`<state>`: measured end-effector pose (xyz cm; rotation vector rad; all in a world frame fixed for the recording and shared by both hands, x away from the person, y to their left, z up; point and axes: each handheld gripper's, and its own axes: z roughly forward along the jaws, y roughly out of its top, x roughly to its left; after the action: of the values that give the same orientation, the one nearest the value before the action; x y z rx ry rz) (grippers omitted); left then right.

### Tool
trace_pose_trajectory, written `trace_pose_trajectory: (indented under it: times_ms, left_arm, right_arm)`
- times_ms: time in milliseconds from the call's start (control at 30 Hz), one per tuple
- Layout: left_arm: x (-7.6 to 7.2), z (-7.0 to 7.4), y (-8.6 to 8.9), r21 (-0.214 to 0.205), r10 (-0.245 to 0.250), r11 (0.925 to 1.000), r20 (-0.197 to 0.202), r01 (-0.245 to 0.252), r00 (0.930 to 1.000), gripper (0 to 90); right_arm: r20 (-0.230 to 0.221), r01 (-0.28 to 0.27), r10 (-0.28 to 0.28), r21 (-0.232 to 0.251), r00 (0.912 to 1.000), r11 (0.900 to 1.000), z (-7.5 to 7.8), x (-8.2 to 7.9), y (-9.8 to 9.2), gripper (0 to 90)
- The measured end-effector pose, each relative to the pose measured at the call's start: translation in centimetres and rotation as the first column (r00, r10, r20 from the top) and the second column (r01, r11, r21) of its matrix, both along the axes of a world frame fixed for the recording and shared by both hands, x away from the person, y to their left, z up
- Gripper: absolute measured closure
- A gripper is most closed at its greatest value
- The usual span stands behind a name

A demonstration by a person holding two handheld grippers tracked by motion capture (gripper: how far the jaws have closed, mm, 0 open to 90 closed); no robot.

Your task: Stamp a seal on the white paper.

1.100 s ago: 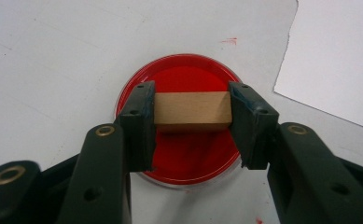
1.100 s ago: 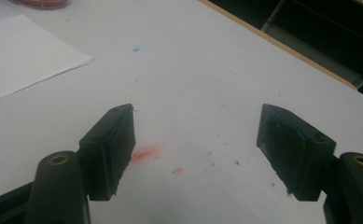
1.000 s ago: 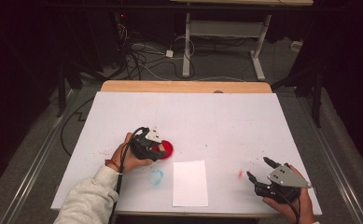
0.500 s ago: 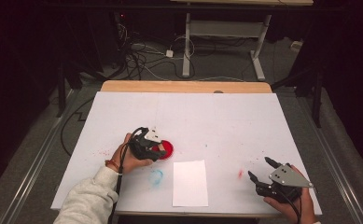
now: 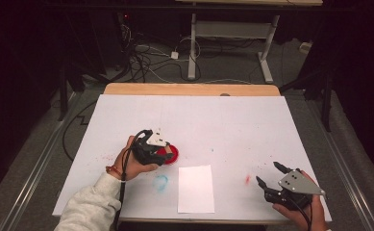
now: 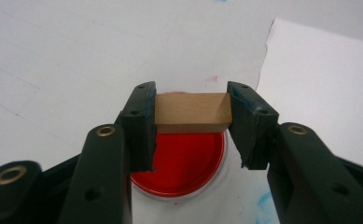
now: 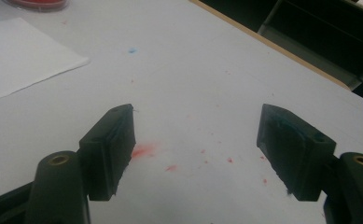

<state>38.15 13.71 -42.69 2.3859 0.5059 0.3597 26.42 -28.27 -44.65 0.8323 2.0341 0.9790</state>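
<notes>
A small wooden block (image 6: 191, 113) is clamped between the jaws of my left gripper (image 6: 191, 114), held just above a round red ink pad (image 6: 184, 163). From above, that left gripper (image 5: 161, 153) sits over the red ink pad (image 5: 171, 154) at the table's left middle. A white sheet of paper (image 5: 195, 188) lies near the front edge, and the same paper (image 6: 324, 84) lies beyond the jaws in the left gripper view. My right gripper (image 5: 271, 177) hovers at the front right, jaws wide apart and empty, over red smudges (image 7: 142, 150).
The white table top (image 5: 223, 120) carries a blue smudge (image 5: 161, 182) left of the paper and a red smudge (image 5: 247, 179) to its right. A wooden edge (image 5: 189, 89) runs along the far side. Cables and desk legs lie on the floor behind.
My left gripper has lifted a little with the block, away from the red pad's surface. The right gripper has stayed where it was.
</notes>
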Motion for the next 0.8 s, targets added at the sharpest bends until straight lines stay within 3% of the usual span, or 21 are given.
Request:
trace_pose_trajectory:
  times_ms: [167, 233, 800]
  left_arm:
    - [-0.6, 1.3, 0.2, -0.04, 0.003, 0.9992, 0.026, -0.002, 0.9997, 53.5]
    - [-0.8, 1.6, 0.2, -0.076, -0.004, 0.9971, 0.025, 0.006, 0.9997, 53.6]
    - [-2.7, 3.3, -0.7, -0.117, -0.058, 0.9911, 0.058, 0.064, 0.9966, 53.5]
  right_arm:
    - [-0.008, -0.001, 0.001, -0.009, 1.0, 1.0, -0.1, 0.1, 0.1, 28.2]
    - [-0.007, 0.0, 0.0, -0.006, 1.0, 1.0, -0.1, 0.0, 0.0, 28.2]
    - [-0.002, 0.002, -0.002, -0.004, 1.0, 1.0, -0.1, 0.0, 0.1, 28.2]
